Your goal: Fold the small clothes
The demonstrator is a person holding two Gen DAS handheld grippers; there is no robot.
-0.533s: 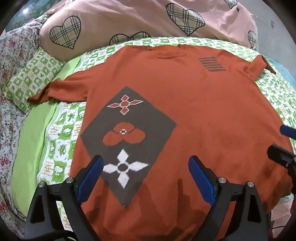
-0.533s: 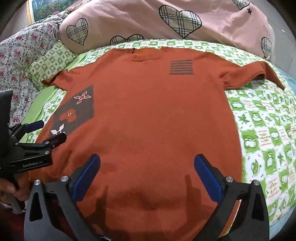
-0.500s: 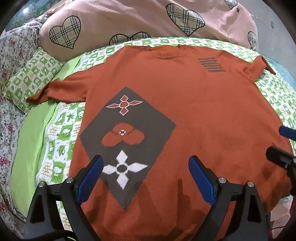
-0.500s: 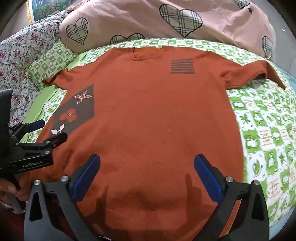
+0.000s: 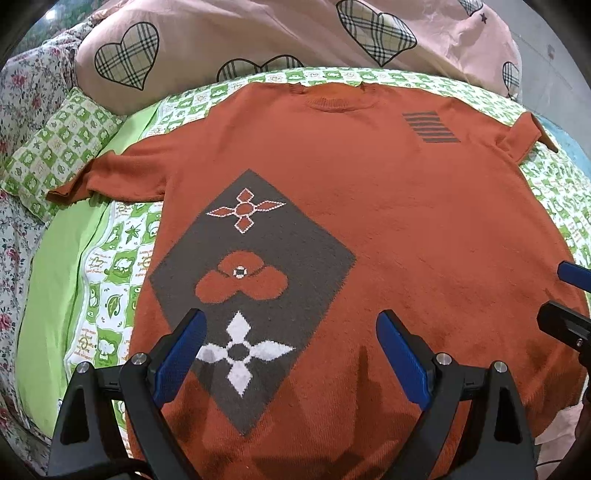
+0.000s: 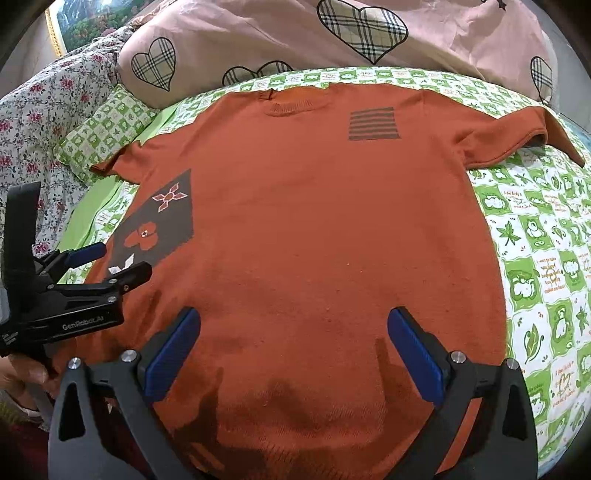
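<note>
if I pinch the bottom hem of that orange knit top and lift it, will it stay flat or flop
The orange knit top will probably flop: it drapes limply over the bed, sleeves creased. The knit looks thick, so it may feel weighty and sag. Its fuzzy surface should grip, not slip.

I see the sweater point(image 5: 369, 206) lying flat on the bed point(image 5: 55, 295) — collar toward the quilt point(image 5: 258, 33) behind it, a pillow point(image 5: 55, 147) left of its sleeve.
</note>
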